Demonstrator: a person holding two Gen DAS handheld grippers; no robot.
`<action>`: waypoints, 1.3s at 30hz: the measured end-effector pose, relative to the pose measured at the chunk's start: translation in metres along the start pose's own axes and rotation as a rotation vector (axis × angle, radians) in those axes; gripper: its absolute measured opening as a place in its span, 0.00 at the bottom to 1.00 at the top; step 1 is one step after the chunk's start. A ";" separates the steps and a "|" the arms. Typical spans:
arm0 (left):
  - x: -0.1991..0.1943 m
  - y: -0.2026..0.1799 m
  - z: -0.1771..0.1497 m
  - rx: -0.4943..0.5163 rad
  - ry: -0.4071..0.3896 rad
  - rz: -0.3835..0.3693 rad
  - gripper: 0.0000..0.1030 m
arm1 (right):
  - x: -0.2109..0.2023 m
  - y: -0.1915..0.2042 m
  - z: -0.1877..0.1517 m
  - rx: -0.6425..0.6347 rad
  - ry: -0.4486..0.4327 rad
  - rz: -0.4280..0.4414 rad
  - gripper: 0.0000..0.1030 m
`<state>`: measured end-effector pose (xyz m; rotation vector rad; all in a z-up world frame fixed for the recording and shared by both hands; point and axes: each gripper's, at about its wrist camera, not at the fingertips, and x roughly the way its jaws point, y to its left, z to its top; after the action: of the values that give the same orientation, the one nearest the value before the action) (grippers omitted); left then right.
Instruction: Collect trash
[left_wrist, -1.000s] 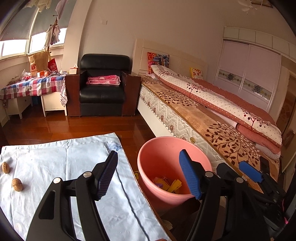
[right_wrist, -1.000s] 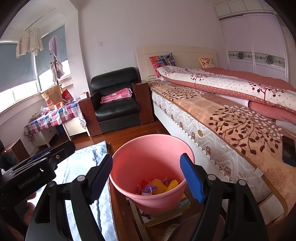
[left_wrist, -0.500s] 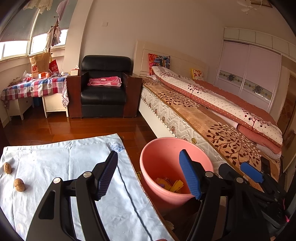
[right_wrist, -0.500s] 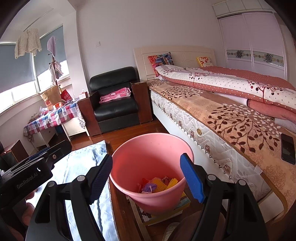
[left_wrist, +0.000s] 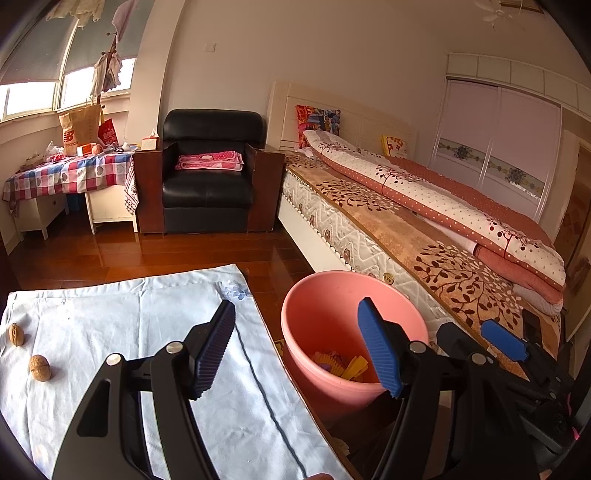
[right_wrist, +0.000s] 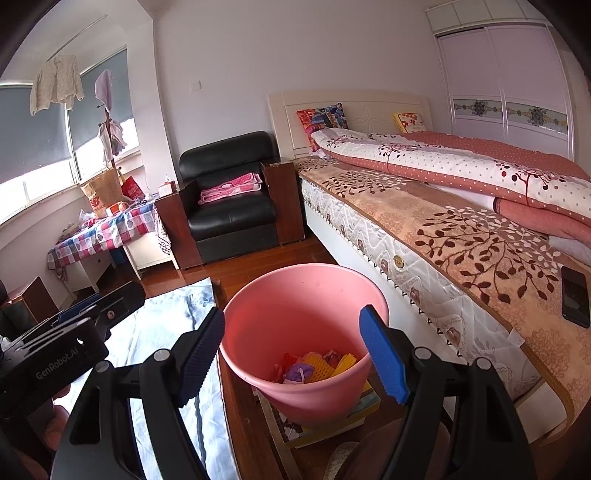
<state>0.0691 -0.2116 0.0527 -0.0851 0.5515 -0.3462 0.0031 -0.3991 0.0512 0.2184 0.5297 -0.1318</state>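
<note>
While both tools gape empty, 2 walnuts lie on cloth

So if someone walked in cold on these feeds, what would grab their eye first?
The pink bin beside the bed, colourful scraps at its bottom, framed between the open right gripper fingers. Next, two walnuts lying loose on the pale blue cloth, left of the open left gripper.

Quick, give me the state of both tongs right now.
Left tongs: open, holding nothing, over the cloth's edge beside the pink bin.
Right tongs: open, holding nothing, above the pink bin.
</note>
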 end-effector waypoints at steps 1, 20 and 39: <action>0.000 0.000 0.000 0.000 0.000 0.000 0.67 | 0.000 0.000 0.000 0.001 0.000 0.000 0.72; 0.001 0.001 -0.004 -0.001 -0.001 0.018 0.67 | 0.000 0.000 -0.002 0.010 0.005 0.004 0.72; 0.001 -0.004 -0.005 0.016 -0.011 0.026 0.67 | -0.001 0.004 -0.001 0.012 0.012 0.004 0.72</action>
<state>0.0662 -0.2156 0.0485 -0.0639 0.5380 -0.3243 0.0025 -0.3952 0.0511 0.2324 0.5407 -0.1294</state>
